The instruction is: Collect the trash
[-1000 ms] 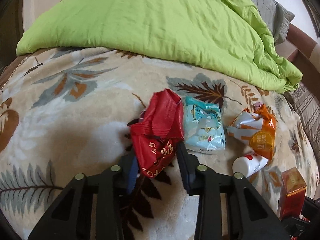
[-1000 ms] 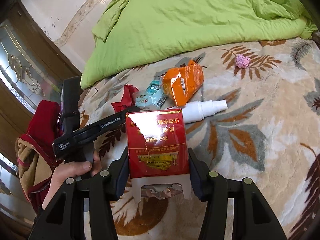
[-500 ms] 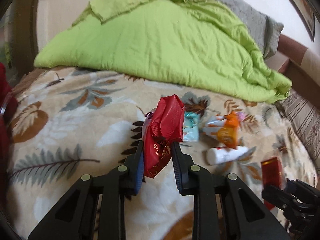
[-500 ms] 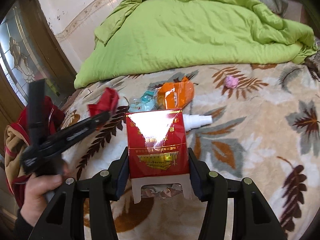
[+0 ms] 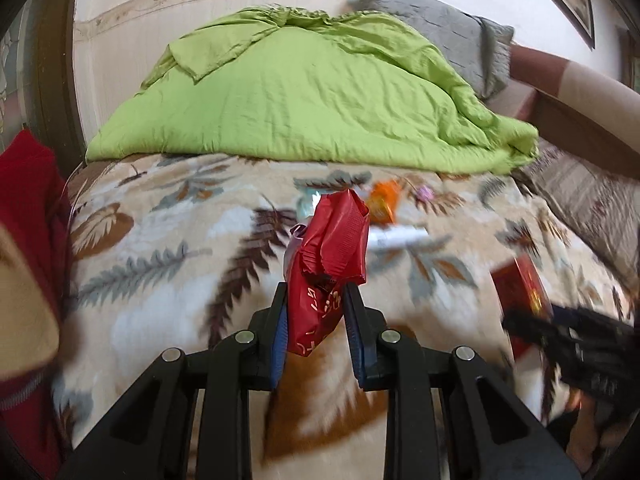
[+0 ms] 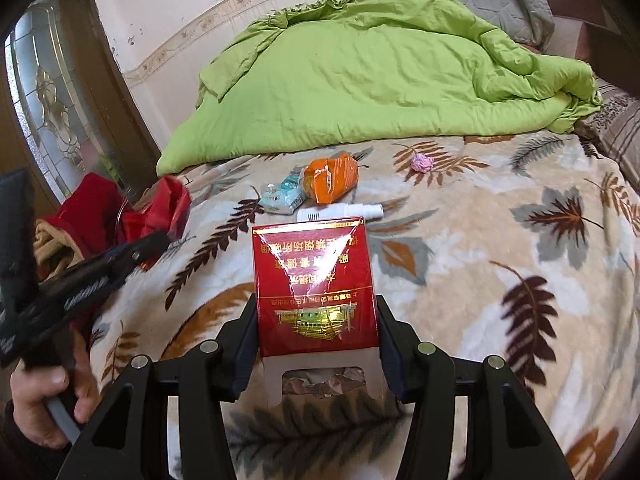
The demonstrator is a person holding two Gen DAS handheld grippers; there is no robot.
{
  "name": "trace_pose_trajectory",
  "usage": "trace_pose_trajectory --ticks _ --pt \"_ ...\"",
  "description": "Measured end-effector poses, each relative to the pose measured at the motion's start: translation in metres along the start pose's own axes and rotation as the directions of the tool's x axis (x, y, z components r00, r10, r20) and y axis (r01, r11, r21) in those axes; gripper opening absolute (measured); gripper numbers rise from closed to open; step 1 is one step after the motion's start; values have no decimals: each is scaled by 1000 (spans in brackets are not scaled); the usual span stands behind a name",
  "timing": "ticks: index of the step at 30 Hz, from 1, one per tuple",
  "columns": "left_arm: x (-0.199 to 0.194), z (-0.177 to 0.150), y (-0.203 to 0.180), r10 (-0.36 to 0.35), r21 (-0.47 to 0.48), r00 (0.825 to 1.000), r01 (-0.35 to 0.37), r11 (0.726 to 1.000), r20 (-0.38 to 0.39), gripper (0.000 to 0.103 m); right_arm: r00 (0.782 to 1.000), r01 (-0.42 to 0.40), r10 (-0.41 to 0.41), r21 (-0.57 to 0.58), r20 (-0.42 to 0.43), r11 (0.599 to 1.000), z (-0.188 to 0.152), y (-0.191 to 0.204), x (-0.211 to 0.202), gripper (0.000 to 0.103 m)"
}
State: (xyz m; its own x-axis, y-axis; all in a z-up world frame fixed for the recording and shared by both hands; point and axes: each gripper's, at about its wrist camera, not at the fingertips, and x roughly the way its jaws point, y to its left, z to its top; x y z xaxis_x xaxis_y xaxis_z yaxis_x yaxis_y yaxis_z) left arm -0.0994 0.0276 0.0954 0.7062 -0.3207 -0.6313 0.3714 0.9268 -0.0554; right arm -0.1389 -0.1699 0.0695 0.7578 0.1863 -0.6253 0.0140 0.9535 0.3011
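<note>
My left gripper (image 5: pixel 316 300) is shut on a crumpled red snack wrapper (image 5: pixel 332 256) and holds it above the leaf-patterned blanket (image 5: pixel 168 280). My right gripper (image 6: pixel 316 320) is shut on a red cigarette pack (image 6: pixel 316 280), held above the blanket (image 6: pixel 500 280). On the bed lie an orange packet (image 6: pixel 330 180), a light-blue packet (image 6: pixel 280 196), a white bottle (image 6: pixel 344 212) and a pink crumpled wad (image 6: pixel 422 163). In the right wrist view the left gripper (image 6: pixel 156 240) with the red wrapper (image 6: pixel 168 208) is at the left.
A green duvet (image 5: pixel 312 92) and a grey pillow (image 5: pixel 432 24) fill the far half of the bed. A red and tan garment (image 6: pixel 76 232) lies at the bed's left edge, beside a glass-panelled door (image 6: pixel 52 92). A striped cushion (image 6: pixel 620 128) is at the right.
My left gripper has closed on the red wrapper, lifted it off the blanket and pulled back toward the left. My right gripper has drawn back a little with the cigarette pack.
</note>
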Motion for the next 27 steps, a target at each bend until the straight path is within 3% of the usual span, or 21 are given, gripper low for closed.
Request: trace_pose_trajectory --ticks 4,8,12,16,27 --pt "-12 -21 -7 20 -34 1000 -19 999 16 25 999 -30 31 -14 37 999 -7 3 -15 57" --pt "-1 -23 -7 44 -42 999 -44 998 2 25 999 -8 9 -44 43 999 -7 12 -12 57" --pt "9 -29 -6 111 -5 994 -111 994 -3 25 999 7 -5 -53 39 999 -8 12 -9 57" --pt "17 -30 -6 118 14 993 -118 993 -25 25 999 9 -7 -42 39 999 -8 10 -9 57" --pt "12 -26 -12 147 63 989 -149 987 26 25 999 20 -18 -73 27 997 -9 16 -4 57"
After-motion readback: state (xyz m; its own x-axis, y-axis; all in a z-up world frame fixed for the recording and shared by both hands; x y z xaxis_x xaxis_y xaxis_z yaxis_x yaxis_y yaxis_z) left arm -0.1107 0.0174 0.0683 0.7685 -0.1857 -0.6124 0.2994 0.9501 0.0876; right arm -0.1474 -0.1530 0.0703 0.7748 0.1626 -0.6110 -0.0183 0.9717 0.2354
